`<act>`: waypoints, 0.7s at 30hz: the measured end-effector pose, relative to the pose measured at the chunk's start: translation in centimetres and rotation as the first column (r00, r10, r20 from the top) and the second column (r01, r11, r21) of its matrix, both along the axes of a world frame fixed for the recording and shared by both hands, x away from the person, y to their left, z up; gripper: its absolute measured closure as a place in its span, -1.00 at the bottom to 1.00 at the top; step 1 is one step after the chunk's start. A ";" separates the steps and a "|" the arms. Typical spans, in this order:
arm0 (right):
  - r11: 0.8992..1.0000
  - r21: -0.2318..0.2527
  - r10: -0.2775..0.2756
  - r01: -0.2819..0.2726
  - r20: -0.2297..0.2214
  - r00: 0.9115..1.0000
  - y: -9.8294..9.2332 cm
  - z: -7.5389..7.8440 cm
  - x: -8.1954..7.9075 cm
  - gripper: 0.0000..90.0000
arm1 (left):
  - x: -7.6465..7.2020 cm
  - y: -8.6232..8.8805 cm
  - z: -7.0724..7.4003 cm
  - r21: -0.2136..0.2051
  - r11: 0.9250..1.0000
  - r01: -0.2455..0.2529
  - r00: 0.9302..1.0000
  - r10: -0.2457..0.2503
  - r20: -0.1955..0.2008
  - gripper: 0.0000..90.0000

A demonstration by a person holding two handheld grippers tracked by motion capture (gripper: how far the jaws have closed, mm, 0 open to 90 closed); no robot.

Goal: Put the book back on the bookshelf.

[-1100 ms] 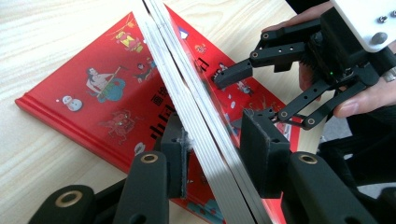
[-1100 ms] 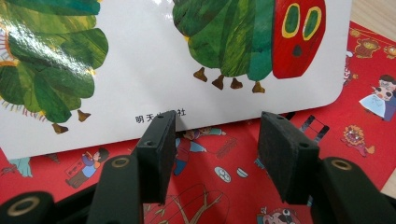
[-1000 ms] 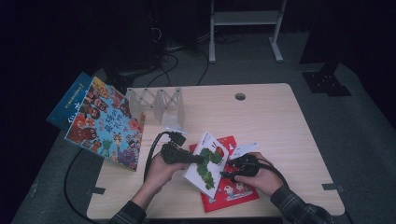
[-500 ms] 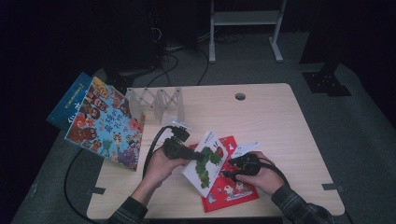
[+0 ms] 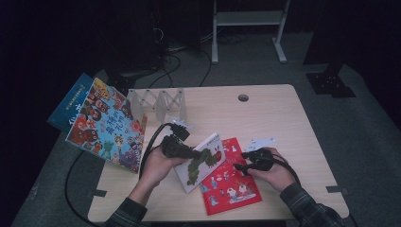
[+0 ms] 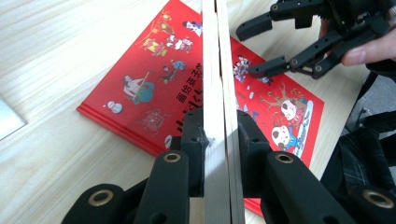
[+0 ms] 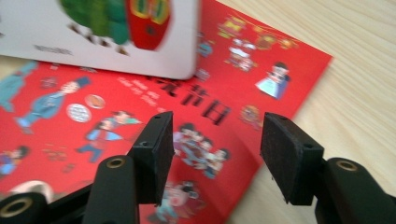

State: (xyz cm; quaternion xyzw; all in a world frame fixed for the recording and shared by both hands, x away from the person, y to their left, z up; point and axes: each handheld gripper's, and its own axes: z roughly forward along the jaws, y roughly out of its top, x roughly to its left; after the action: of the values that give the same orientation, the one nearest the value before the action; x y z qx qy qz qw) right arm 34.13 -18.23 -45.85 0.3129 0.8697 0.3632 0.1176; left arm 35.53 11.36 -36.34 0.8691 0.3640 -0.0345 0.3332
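Note:
A white picture book with a green caterpillar is tilted up over a red picture book that lies flat on the wooden table. My left gripper is shut on the white book's left edge. Its jaws have just been closing with the book between them. In the left gripper view the pads press both sides of the book's edge, with the red book below. My right gripper hovers open over the red book's right side, nothing between its jaws. The white book hangs ahead.
A large colourful book overhangs the table's left edge on top of a blue book. A white folding rack stands behind the left hand. A small white card lies by the right gripper. Cables trail off the front left.
The left gripper has risen a little with the white book, tipping it up off the red one. The right gripper has shifted slightly over the red book.

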 end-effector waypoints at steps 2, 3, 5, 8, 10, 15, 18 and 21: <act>1.000 -0.003 -0.016 0.016 0.000 1.000 -0.4 -0.3 0.3 -0.06 | 0.0 0.1 0.0 0.001 1.000 -0.004 1.000 0.004 0.005 0.70; 1.000 0.003 -0.023 0.023 -0.003 1.000 -0.5 -0.3 0.4 -0.07 | 0.0 0.2 0.1 0.005 1.000 -0.005 1.000 0.005 0.009 0.70; 0.999 0.013 -0.037 0.037 -0.009 0.999 -0.7 -0.5 0.6 -0.09 | 0.0 0.4 0.1 0.007 1.000 -0.009 1.000 0.009 0.011 0.70; 0.999 0.013 -0.043 0.043 -0.015 0.999 -0.8 -0.7 0.8 -0.09 | 0.0 0.9 0.2 0.001 1.000 -0.025 0.999 0.025 0.019 0.70; 0.999 0.008 -0.035 0.035 -0.016 0.999 -0.7 -0.8 0.8 -0.09 | 0.0 1.3 0.4 -0.002 0.999 -0.037 0.999 0.037 0.021 0.70; 1.000 0.007 -0.031 0.031 -0.017 0.999 -0.6 -0.9 0.7 -0.09 | -0.2 2.7 0.9 -0.014 0.998 -0.063 0.998 0.064 0.026 0.70; 0.999 0.011 -0.031 0.031 -0.019 0.999 -0.5 -0.9 0.7 -0.10 | -0.2 3.6 1.1 -0.021 0.996 -0.083 0.996 0.084 0.034 0.70; 0.999 0.017 -0.027 0.028 -0.024 0.999 -0.4 -0.9 0.7 -0.11 | -0.1 4.7 1.4 -0.027 0.994 -0.109 0.993 0.110 0.042 0.70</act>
State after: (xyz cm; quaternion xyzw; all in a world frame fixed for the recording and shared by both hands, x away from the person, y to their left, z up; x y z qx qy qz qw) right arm 34.83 -18.66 -46.77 0.3301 0.8635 0.3653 0.1097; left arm 35.42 16.02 -34.95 0.8443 0.4032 -0.0015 0.3530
